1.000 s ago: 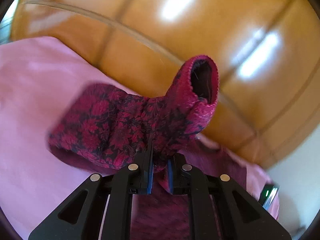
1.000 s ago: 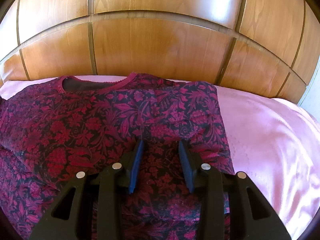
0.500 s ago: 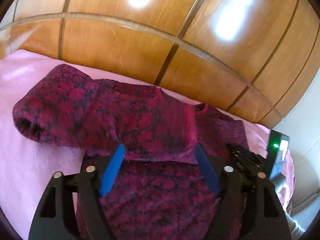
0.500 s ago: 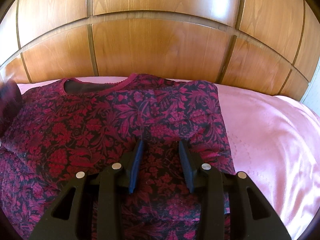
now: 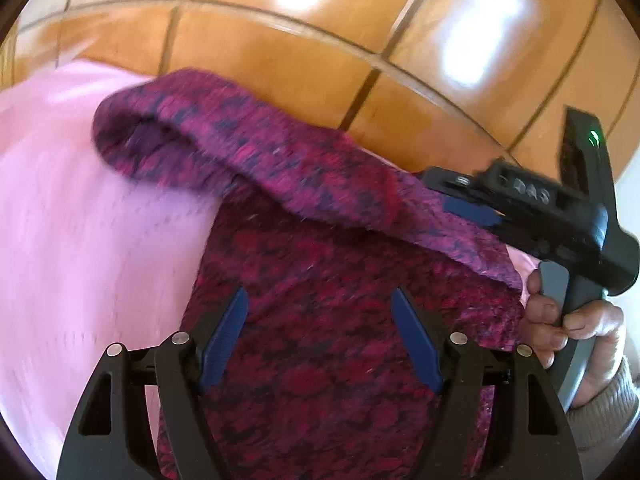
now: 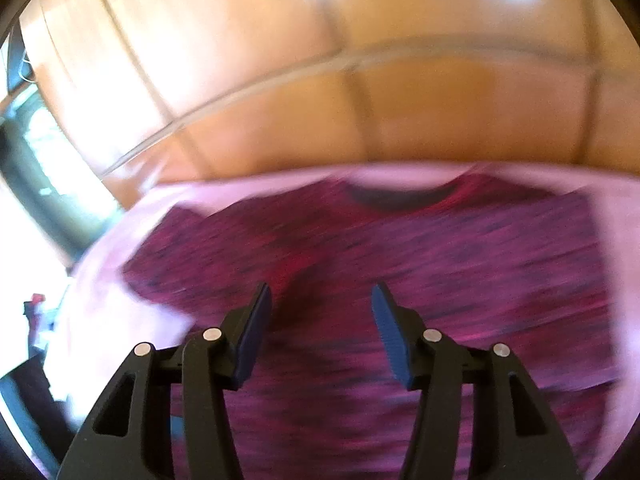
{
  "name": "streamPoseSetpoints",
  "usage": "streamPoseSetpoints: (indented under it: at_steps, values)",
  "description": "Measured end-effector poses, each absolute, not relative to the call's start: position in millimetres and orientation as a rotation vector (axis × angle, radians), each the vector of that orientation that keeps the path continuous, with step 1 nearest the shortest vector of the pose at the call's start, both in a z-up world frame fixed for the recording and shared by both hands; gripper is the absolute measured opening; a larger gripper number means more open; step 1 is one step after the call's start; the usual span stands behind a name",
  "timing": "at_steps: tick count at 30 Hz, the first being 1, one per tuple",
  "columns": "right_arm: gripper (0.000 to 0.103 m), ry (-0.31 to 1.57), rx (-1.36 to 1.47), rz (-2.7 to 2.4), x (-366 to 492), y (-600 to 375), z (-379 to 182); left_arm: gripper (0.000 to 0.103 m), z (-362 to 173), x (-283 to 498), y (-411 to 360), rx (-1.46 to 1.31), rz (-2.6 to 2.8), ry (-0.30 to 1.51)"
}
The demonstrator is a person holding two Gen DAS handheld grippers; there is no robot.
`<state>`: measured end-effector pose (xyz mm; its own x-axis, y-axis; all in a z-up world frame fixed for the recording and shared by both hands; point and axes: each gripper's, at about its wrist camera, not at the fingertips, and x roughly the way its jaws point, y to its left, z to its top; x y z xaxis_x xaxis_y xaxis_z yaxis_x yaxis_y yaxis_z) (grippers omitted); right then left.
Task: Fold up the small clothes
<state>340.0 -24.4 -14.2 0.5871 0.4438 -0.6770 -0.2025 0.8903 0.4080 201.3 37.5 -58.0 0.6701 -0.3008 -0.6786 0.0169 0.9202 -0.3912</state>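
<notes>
A small dark red floral top [image 5: 320, 280] lies on a pink sheet [image 5: 80, 240]. Its left sleeve [image 5: 224, 148] lies folded across the upper body. My left gripper [image 5: 320, 308] is open and empty just above the top's middle. In the right wrist view the top [image 6: 440, 248] lies flat, neckline [image 6: 400, 196] at the far side. My right gripper [image 6: 320, 304] is open and empty over the top's near part. The right gripper also shows in the left wrist view [image 5: 472, 210], held by a hand [image 5: 568, 328] at the top's right edge. Both views are motion-blurred.
A glossy wooden headboard [image 5: 320, 40] rises right behind the bed, also filling the upper right wrist view [image 6: 360, 80]. A bright window or doorway [image 6: 36, 152] is at the far left. The pink sheet [image 6: 120, 320] borders the top on both sides.
My left gripper let go of the sleeve, which dropped folded across the top, and opened wide. My right gripper opened wider and swung to the left; both views are now blurred.
</notes>
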Motion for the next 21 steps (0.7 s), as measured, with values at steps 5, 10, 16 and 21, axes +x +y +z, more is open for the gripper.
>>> streamPoseSetpoints:
  at_steps: [5,10,16,21]
  values:
    - [0.015,1.003,0.302,0.377,368.8,25.0,-42.5,0.073,-61.7,196.7,56.6,-0.417,-0.137,0.818]
    - [0.004,0.835,0.199,0.330,346.2,22.1,3.5,0.073,-62.2,195.6,97.4,-0.509,-0.021,0.806]
    - [0.004,0.622,0.142,0.266,314.6,-16.0,69.3,0.073,-60.2,219.1,110.9,-0.514,0.096,0.825]
    - [0.004,0.525,0.159,0.177,306.7,-59.7,94.1,0.073,-61.5,255.0,97.4,-0.433,0.142,0.868]
